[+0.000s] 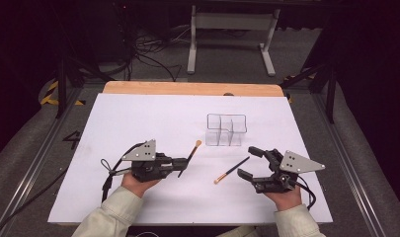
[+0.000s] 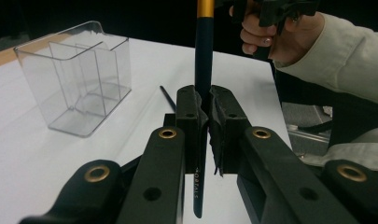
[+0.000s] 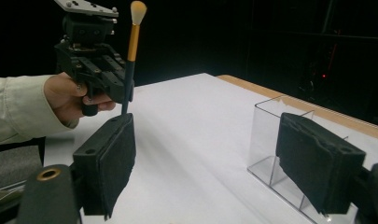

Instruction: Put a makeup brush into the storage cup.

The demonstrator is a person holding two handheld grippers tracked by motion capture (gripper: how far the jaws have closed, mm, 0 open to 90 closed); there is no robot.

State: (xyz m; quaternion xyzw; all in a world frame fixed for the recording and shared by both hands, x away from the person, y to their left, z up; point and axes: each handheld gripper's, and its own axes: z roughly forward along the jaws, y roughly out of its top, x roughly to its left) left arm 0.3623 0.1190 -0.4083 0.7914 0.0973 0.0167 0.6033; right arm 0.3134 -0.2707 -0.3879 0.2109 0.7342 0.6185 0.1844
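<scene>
A makeup brush (image 1: 191, 154) with a dark handle, gold ferrule and tan bristles is clamped by its handle in my left gripper (image 1: 180, 166), bristles pointing away from the hand. In the left gripper view the jaws are shut on the brush handle (image 2: 204, 65), with the gripper (image 2: 204, 100) just above the table. A second brush (image 1: 231, 170) lies flat on the white table between the two hands. My right gripper (image 1: 247, 162) hovers just right of it, open and holding nothing. A clear divided organizer (image 1: 226, 130) stands beyond both grippers.
The white table top (image 1: 153, 118) has a wooden strip along its far edge (image 1: 187, 88). In the right gripper view, the organizer (image 3: 270, 135) stands behind the open jaws (image 3: 207, 140), and the left gripper (image 3: 116, 81) holds its brush (image 3: 133, 42) upright.
</scene>
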